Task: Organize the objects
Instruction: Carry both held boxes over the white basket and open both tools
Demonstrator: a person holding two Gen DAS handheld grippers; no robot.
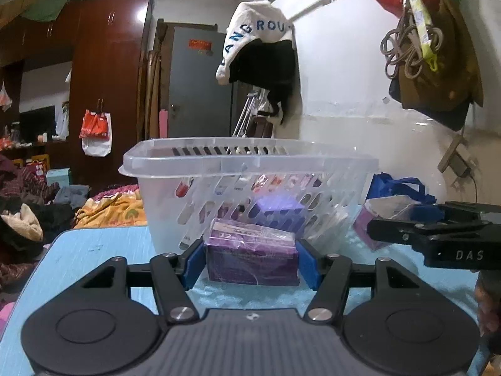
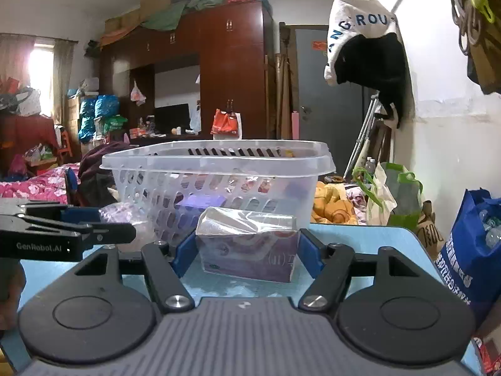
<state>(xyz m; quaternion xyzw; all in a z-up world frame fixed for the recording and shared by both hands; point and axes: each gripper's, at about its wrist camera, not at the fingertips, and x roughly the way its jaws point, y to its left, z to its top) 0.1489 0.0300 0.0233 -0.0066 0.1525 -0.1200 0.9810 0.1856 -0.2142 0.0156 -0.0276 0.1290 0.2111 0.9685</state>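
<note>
A purple box (image 1: pixel 250 258) in clear wrap sits between the blue pads of my left gripper (image 1: pixel 250 250), which is shut on it just in front of the clear slotted basket (image 1: pixel 247 163). My right gripper (image 2: pixel 247 252) is shut on a second wrapped purple box (image 2: pixel 250 260), also close to the basket (image 2: pixel 219 163). Each gripper shows side-on in the other's view: the right gripper (image 1: pixel 385 228) at the right edge, the left gripper (image 2: pixel 125 233) at the left edge. Several small packs, one a purple box (image 1: pixel 278 210), lie inside the basket.
The basket stands on a light blue table (image 1: pixel 94 250) whose far right corner (image 2: pixel 391 235) is near. A blue shopping bag (image 2: pixel 469 250) sits beside the table on the right. Bedding and clothes lie beyond, and a white wall (image 1: pixel 360 109) with hanging bags is behind.
</note>
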